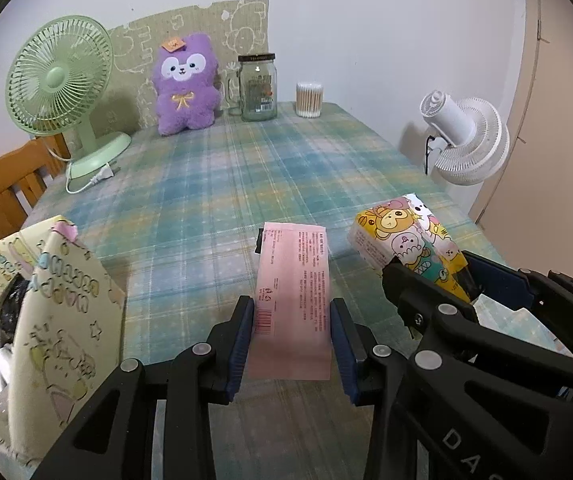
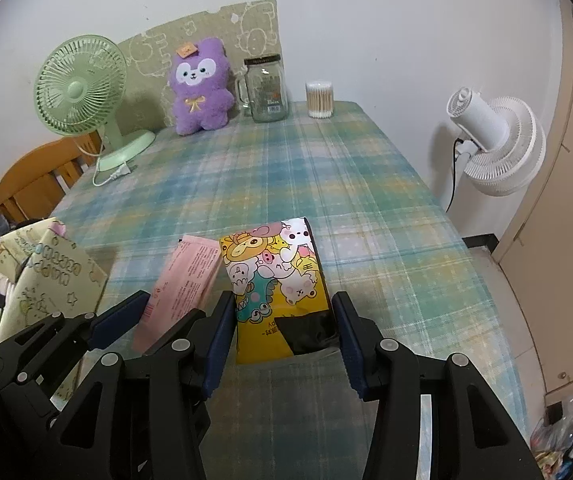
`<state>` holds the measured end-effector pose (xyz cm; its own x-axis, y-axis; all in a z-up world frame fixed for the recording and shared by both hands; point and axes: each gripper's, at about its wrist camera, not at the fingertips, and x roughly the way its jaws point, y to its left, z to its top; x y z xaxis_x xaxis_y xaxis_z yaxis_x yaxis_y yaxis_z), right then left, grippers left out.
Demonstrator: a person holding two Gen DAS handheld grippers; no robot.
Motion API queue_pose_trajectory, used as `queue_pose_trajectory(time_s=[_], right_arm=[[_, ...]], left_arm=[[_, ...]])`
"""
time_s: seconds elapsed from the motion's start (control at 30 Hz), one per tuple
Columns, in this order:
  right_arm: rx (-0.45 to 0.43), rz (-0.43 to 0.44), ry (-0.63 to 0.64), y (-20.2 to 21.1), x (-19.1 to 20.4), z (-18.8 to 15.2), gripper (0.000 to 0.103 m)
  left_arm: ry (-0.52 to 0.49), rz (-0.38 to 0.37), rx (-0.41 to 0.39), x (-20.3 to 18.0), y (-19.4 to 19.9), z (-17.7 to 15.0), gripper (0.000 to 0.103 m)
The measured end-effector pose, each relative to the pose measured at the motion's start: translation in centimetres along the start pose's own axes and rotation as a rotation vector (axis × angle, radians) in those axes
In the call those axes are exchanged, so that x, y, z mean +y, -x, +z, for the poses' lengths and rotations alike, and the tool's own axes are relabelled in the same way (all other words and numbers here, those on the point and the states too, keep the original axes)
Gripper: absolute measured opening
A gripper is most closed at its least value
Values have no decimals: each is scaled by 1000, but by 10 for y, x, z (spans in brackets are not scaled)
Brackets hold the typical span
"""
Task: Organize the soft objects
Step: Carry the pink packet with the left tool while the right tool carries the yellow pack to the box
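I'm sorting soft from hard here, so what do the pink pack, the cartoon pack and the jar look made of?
Pink pack: thin matte plastic film, printed.
Cartoon pack: glossy printed film, probably over tissues.
Jar: clear glass, hard, with a dark lid.

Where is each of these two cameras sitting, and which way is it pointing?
Left wrist: on the left gripper, looking forward and down the checked table; its fingers hold a pink pack.
Right wrist: on the right gripper, facing likewise; its fingers hold a cartoon pack.
Shared: both packs, purple plush, green fan.
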<state>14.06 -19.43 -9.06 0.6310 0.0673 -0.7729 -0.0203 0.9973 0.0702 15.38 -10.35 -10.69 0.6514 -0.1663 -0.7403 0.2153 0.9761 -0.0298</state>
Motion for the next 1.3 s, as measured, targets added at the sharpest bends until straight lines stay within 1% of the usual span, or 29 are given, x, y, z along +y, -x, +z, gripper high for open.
queue_pose_trajectory(time_s=[0.23, 0.83, 1.3], right_arm=[[-39, -9, -1, 25, 2, -3, 52], [-144, -20, -5, 90, 6, -7, 52], [-206, -21, 4, 126, 25, 1, 52]], left_arm=[[-12, -1, -37, -4, 22, -2, 39], [-51, 26, -136, -16, 84, -1, 39], [-55, 31, -196, -4, 121, 3, 39]])
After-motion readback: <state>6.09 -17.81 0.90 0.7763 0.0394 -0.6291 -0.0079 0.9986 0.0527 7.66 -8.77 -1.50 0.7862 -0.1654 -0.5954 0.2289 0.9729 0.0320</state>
